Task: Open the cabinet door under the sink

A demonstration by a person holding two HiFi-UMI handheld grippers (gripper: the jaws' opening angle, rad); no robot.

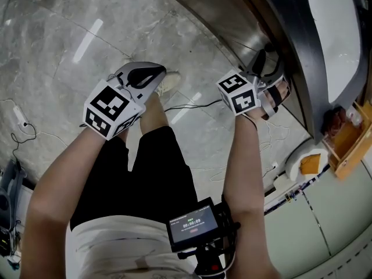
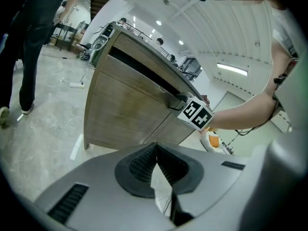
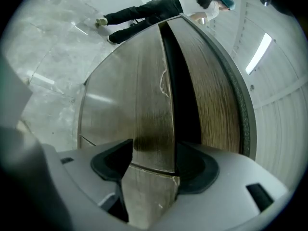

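The wooden cabinet door [image 1: 232,16] stands under the dark counter edge [image 1: 296,39] and the white sink [image 1: 343,34]. My right gripper [image 1: 268,63] is up against the cabinet front, near the top of the door. In the right gripper view its jaws [image 3: 151,158] stand wide open with the door panel [image 3: 144,95] between them, and the right jaw sits at the dark recess [image 3: 183,90] along the door's edge. I cannot tell if the pads touch the wood. My left gripper [image 1: 152,74] hangs over the floor, away from the cabinet, shut [image 2: 156,150] on nothing. Its view shows the cabinet [image 2: 130,109].
A black cable [image 1: 192,105] and a power strip [image 1: 19,116] lie on the marble floor. A wooden box [image 1: 349,144] and a white bin [image 1: 308,161] stand to the right of the cabinet. A person in dark trousers [image 2: 29,57] stands beyond the cabinet.
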